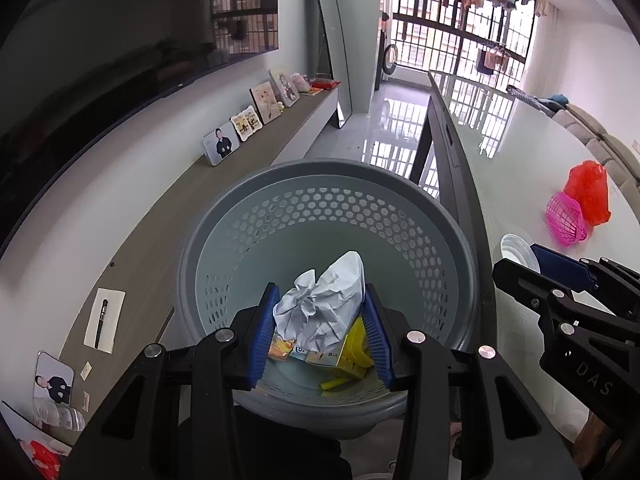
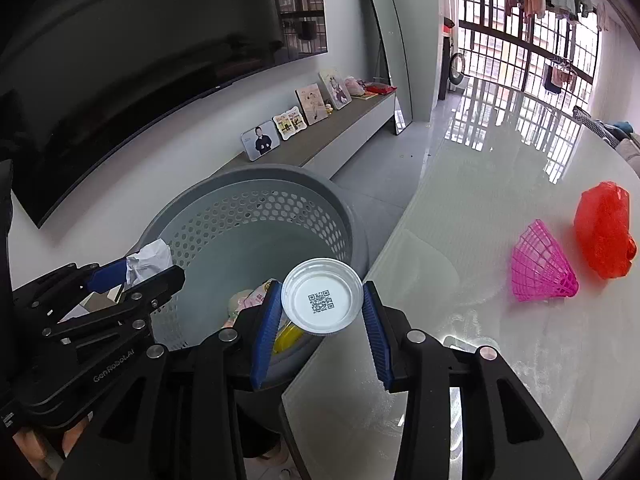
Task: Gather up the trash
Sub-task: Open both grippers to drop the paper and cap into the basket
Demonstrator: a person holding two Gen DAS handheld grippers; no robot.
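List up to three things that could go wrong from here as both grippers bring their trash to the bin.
1. The right gripper holds the white lid over the bin rim, next to the table edge; released now, it may bounce out.
2. The left gripper and the right gripper are close together; they may collide.
3. The crumpled paper is bulky and springy; it could catch on a pad when released.
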